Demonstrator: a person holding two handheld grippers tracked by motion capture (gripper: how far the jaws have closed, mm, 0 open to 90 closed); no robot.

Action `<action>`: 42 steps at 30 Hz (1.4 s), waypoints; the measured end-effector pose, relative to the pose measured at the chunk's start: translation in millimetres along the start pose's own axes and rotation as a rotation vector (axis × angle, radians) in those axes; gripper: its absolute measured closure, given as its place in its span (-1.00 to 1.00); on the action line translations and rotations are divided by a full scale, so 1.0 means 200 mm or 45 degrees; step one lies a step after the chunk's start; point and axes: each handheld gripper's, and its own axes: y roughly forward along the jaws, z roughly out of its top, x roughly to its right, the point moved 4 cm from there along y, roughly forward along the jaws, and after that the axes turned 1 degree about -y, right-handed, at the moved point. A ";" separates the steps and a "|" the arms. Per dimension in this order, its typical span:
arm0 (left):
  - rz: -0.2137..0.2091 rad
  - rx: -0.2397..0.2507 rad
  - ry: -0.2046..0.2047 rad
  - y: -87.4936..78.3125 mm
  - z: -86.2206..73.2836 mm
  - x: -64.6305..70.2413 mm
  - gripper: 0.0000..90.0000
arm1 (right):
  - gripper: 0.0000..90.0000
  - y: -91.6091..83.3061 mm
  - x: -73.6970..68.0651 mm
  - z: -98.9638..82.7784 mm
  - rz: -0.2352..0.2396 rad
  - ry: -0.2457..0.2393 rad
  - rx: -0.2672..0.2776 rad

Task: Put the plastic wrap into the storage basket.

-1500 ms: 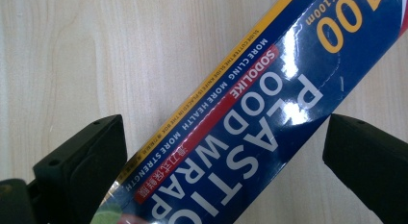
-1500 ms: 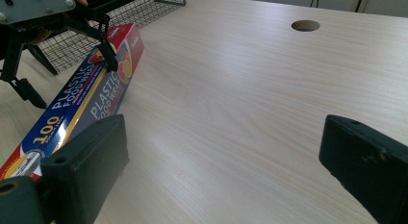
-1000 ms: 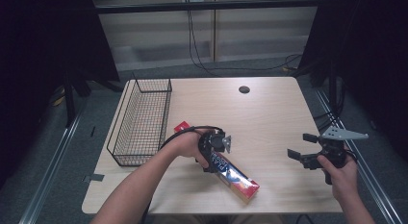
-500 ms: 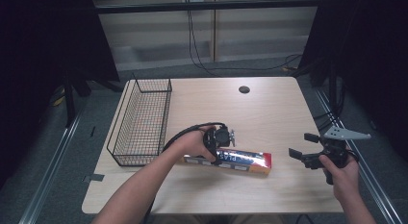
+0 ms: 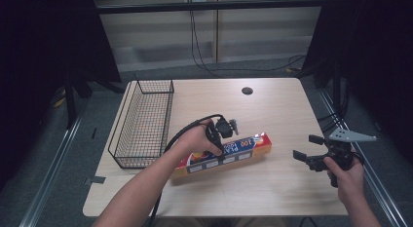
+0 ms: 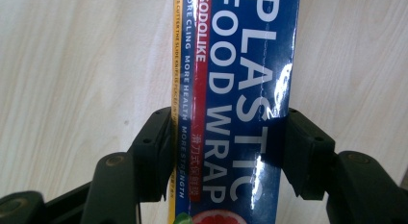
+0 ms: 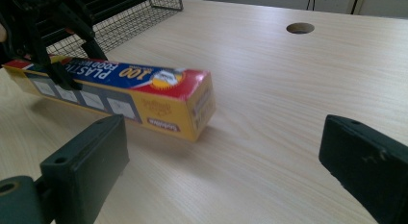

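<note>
**Plastic wrap box pinched across its width, left side**

The plastic wrap box (image 5: pixel 224 154) is seen lying on the desk (image 5: pixel 272 105), pinched across its narrow width by the fingers (image 6: pixel 154 152) of the left gripper (image 5: pixel 221 132), toward the box's middle. Its free end points toward the right gripper (image 5: pixel 316 156), whose fingers (image 7: pixel 86 171) are spread wide with nothing between them.

Handling is judged as follows: light, stiff cardboard, long, with a glossy and probably slick print. A grip nearer mid-length is advised, across the long faces, so sag or twist is limited. Hard squeezing could dent the walls. A wire basket (image 5: pixel 143 122) stands beyond the left fingers.
</note>
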 end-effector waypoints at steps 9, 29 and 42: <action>0.042 0.001 -0.098 -0.14 -0.02 -0.04 -0.04 | -0.94 0.01 -0.01 0.00 0.003 -0.001 -0.008; 0.083 0.013 -0.307 -0.33 -0.10 -0.11 -0.04 | -0.94 0.00 -0.01 0.00 0.003 0.002 0.000; 0.127 -0.012 -0.416 -0.41 -0.16 -0.15 -0.04 | -0.94 0.00 -0.01 0.00 0.002 0.005 0.001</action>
